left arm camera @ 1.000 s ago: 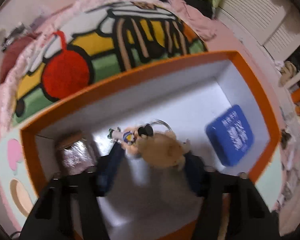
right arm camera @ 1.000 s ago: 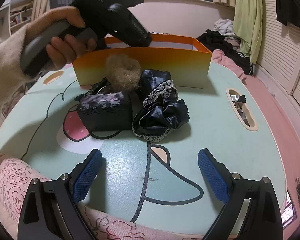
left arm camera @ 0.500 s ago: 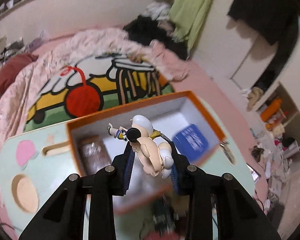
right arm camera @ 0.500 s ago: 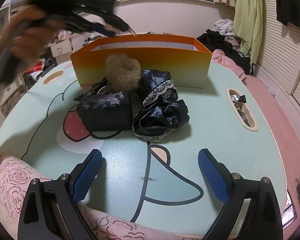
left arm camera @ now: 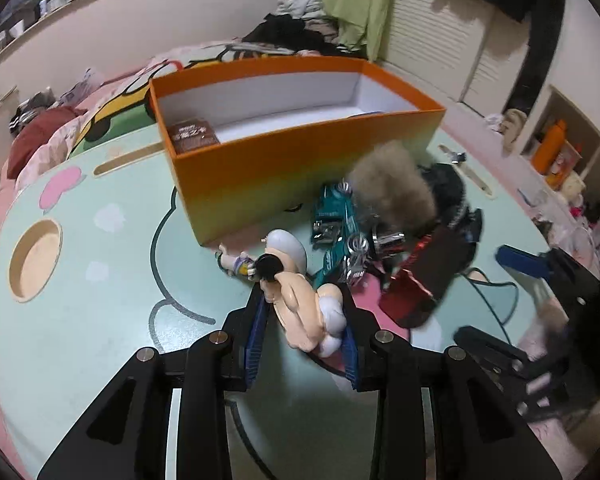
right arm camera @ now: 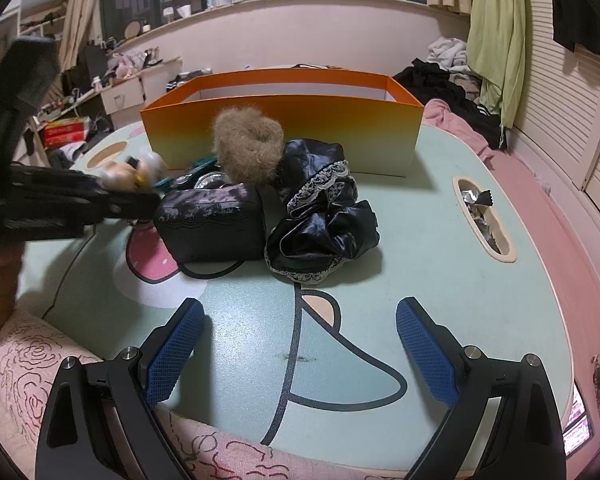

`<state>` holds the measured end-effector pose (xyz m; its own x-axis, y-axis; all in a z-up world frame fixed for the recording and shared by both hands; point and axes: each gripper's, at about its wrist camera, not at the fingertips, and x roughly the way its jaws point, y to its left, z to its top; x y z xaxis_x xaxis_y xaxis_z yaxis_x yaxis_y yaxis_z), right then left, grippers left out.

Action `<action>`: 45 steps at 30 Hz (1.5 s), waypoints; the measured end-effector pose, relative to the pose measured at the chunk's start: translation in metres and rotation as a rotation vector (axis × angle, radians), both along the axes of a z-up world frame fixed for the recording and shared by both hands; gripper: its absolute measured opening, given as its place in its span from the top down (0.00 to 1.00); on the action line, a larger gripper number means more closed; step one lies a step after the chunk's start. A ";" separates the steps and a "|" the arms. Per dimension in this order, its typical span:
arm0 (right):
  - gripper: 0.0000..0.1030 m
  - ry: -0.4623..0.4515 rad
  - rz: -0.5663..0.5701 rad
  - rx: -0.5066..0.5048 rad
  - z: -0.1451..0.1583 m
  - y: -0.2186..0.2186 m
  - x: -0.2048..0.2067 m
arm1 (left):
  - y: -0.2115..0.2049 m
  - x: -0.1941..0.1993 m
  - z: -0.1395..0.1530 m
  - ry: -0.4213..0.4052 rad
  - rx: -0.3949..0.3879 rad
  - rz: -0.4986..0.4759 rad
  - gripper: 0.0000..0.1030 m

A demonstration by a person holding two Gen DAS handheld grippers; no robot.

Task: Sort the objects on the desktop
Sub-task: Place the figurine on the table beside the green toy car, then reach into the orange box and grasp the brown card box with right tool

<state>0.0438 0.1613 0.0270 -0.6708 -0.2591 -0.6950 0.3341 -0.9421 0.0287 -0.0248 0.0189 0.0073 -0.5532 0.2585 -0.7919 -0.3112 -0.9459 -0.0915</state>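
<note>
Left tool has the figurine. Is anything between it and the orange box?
Only the box's near wall. The figurine, in the left tool, sits below the rim, so it likely must rise over it. The clutter lies to the right.

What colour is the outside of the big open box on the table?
The box is orange, fading to pale yellow toward the bottom; clearest in the right wrist view.

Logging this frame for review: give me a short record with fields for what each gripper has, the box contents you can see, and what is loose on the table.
left gripper: shut on a small figurine, above the table, in front of the box
right gripper: open, nothing between its pads, low over the table
orange box: brown packet in one end; the rest is mostly hidden by the wall
loose on table: furry scrunchie, dark pouch, black lace-trimmed fabric, teal toy car
</note>
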 end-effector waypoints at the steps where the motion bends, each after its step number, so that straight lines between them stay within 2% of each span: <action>1: 0.06 0.000 0.000 0.000 0.000 0.000 0.000 | -0.001 0.005 0.003 0.011 0.009 0.005 0.59; 2: 0.06 0.000 0.000 0.000 0.000 0.000 0.000 | -0.003 0.010 0.006 0.031 0.023 0.005 0.43; 3: 0.06 0.000 0.000 -0.001 0.000 0.000 0.000 | -0.006 0.017 0.010 0.058 0.034 0.004 0.32; 4: 0.06 0.000 -0.001 0.000 0.000 0.000 0.000 | -0.007 0.025 0.012 0.086 0.028 0.003 0.16; 6: 0.06 0.001 -0.001 0.001 0.000 0.000 0.000 | -0.007 0.042 0.013 0.124 -0.028 -0.001 0.15; 9: 0.06 0.000 0.000 0.000 0.000 0.000 0.000 | -0.005 0.056 -0.008 0.083 -0.143 0.005 0.15; 10: 0.06 0.001 0.000 0.000 0.000 0.001 0.000 | -0.008 0.061 -0.015 0.106 -0.106 0.022 0.06; 11: 0.06 -0.002 0.001 0.002 0.000 0.001 0.000 | -0.011 0.064 -0.020 0.135 -0.102 0.063 0.00; 13: 0.05 0.002 0.002 0.006 0.001 -0.001 -0.001 | -0.015 0.065 -0.025 0.164 -0.094 0.126 0.00; 22: 0.06 0.002 0.005 0.002 0.001 -0.002 -0.002 | -0.011 0.055 -0.032 0.159 -0.095 0.122 0.00; 23: 0.10 0.002 0.015 -0.010 0.002 -0.001 -0.002 | -0.010 0.058 -0.032 0.160 -0.095 0.124 0.00; 24: 0.20 0.005 0.039 -0.037 0.004 0.000 -0.001 | -0.010 0.057 -0.033 0.161 -0.093 0.124 0.00; 26: 0.30 0.000 0.112 -0.124 0.013 0.003 -0.001 | -0.007 0.059 -0.034 0.161 -0.091 0.124 0.00; 27: 0.33 -0.015 0.154 -0.210 0.025 0.004 -0.005 | -0.008 0.062 -0.032 0.162 -0.091 0.125 0.00; 30: 0.36 -0.028 0.197 -0.344 0.059 -0.001 -0.029 | -0.010 0.063 -0.030 0.163 -0.091 0.125 0.00; 33: 0.47 -0.104 0.186 -0.350 0.084 -0.025 -0.079 | -0.010 0.063 -0.030 0.163 -0.091 0.124 0.00; 35: 0.48 -0.188 0.178 -0.337 0.089 -0.047 -0.123 | -0.010 0.063 -0.030 0.163 -0.091 0.124 0.00; 36: 0.48 -0.250 0.180 -0.333 0.087 -0.065 -0.151 | -0.010 0.063 -0.030 0.163 -0.091 0.124 0.00; 39: 0.48 -0.366 0.165 -0.305 0.073 -0.096 -0.198 | -0.013 0.069 -0.024 0.167 -0.088 0.124 0.00; 45: 0.52 -0.486 0.136 -0.179 0.032 -0.137 -0.238 | -0.020 0.070 -0.023 0.170 -0.082 0.121 0.00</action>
<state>-0.1945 0.0240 0.0586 -0.2346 -0.4638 -0.8543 0.3607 -0.8576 0.3666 0.0455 -0.0010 -0.0153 -0.7036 0.1210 -0.7002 -0.1994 -0.9794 0.0310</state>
